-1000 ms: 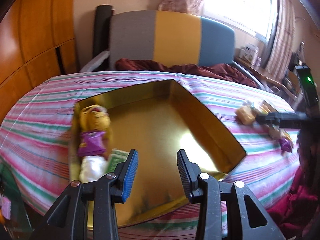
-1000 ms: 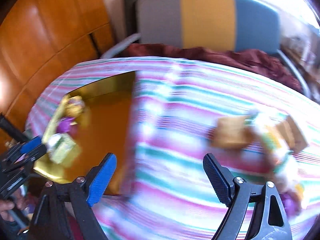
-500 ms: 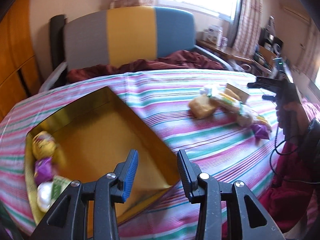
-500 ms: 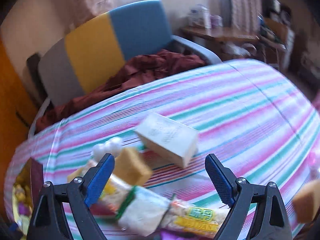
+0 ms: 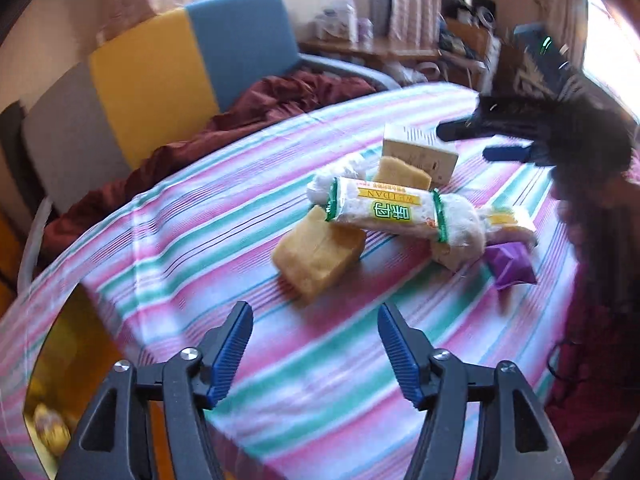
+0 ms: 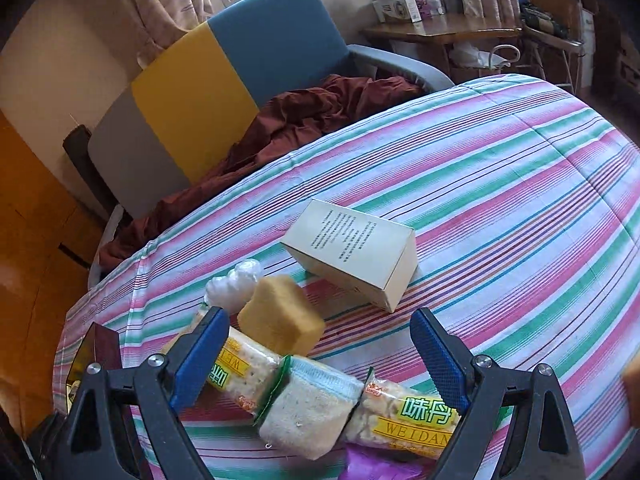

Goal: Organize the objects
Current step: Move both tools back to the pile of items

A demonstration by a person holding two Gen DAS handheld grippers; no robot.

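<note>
A heap of snacks lies on the striped tablecloth: a tan cake block (image 5: 318, 254), a Weidan cracker pack (image 5: 384, 210), a second tan block (image 5: 402, 174), a cream box (image 5: 420, 152) and a purple packet (image 5: 512, 264). My left gripper (image 5: 316, 350) is open and empty, just short of the near tan block. My right gripper (image 6: 320, 354) is open and empty over the cracker packs (image 6: 316, 400), with the tan block (image 6: 280, 318) and cream box (image 6: 352, 252) just beyond. It shows blurred at the right of the left wrist view (image 5: 472, 140).
The gold box (image 5: 60, 380) with a yellow item (image 5: 48, 428) inside sits at the lower left. A grey, yellow and blue chair (image 6: 208, 84) with a maroon cloth (image 6: 312, 116) stands behind the table. A wooden desk (image 6: 440, 34) is at the far right.
My left gripper swung right from the gold box to the snack heap and opened wider. My right gripper moved in closer over the cracker packs.
</note>
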